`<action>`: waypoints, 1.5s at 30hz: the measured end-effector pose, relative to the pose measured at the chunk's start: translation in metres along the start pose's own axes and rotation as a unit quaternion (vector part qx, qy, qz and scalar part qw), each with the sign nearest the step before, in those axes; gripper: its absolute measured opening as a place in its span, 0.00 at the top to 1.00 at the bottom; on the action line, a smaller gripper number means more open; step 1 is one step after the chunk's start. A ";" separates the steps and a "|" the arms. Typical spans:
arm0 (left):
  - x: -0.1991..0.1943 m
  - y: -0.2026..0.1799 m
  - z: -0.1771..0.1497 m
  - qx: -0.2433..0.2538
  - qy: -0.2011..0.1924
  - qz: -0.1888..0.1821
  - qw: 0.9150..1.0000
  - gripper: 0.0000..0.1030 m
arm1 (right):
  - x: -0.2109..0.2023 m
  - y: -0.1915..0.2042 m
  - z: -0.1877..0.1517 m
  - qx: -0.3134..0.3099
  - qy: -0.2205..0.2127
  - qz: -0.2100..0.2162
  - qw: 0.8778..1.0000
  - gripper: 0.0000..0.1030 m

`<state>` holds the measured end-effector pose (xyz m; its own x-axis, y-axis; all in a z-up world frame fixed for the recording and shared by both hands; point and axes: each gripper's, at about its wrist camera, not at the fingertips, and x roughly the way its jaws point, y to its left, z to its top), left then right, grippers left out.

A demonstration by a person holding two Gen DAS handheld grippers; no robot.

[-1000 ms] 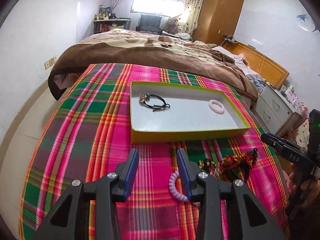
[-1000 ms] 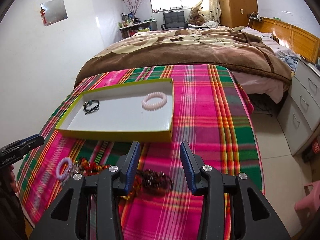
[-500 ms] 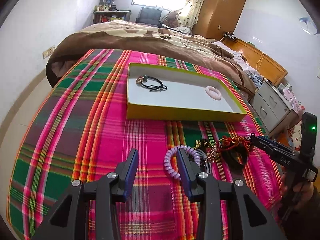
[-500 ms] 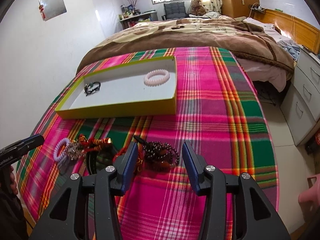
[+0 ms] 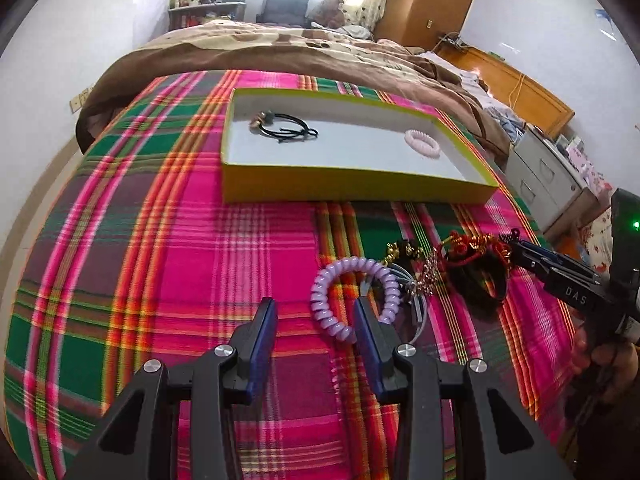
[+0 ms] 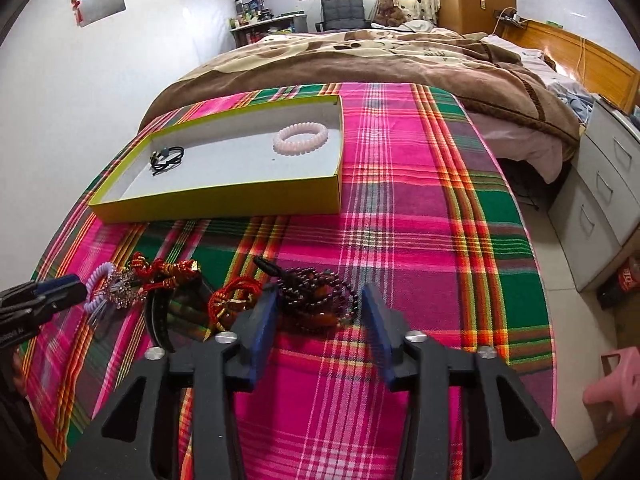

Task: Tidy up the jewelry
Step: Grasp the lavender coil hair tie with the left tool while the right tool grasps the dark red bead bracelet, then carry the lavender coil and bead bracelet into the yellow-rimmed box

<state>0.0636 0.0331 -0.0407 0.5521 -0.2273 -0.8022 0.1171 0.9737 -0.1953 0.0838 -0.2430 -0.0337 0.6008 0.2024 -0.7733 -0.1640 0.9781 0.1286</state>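
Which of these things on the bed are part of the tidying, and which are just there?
Part of the job:
- shallow yellow-green cardboard box
- purple spiral bracelet
- dark beaded bracelet
- red knotted cord ornaments

Just there:
- brown blanket
- teddy bear
- grey drawers

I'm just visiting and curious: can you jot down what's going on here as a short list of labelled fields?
Surface: plaid cloth
Box: yellow tray holding a black hair tie and a pink coil bracelet
Loose pile: purple coil bracelet, red knotted cords, dark bead bracelet
Left gripper: open, beside the purple coil bracelet
Right gripper: closing around the dark bead bracelet, not yet pressing
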 end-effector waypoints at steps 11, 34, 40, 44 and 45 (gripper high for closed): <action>0.003 -0.009 0.000 0.021 0.000 0.030 0.999 0.62 | -0.007 -0.007 0.000 0.012 -0.013 -0.004 1.000 0.78; 0.002 -0.018 -0.002 0.052 -0.002 0.079 0.996 0.91 | -0.014 -0.011 -0.002 0.016 -0.020 0.001 1.000 0.78; -0.007 -0.016 0.000 0.048 -0.018 0.077 0.996 0.91 | -0.015 -0.009 -0.003 0.015 -0.022 -0.001 1.000 0.78; -0.012 -0.014 0.000 0.043 -0.025 0.076 0.996 0.91 | -0.017 -0.008 -0.003 0.015 -0.023 0.000 1.000 0.78; -0.013 -0.014 0.001 0.041 -0.027 0.075 0.996 0.91 | -0.018 -0.007 -0.003 0.015 -0.024 0.000 1.000 0.78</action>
<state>0.0550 0.0228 -0.0269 0.6115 -0.0800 -0.7872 0.0962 0.9950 -0.0263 0.0716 -0.2541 -0.0226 0.6376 0.2035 -0.7430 -0.1407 0.9790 0.1474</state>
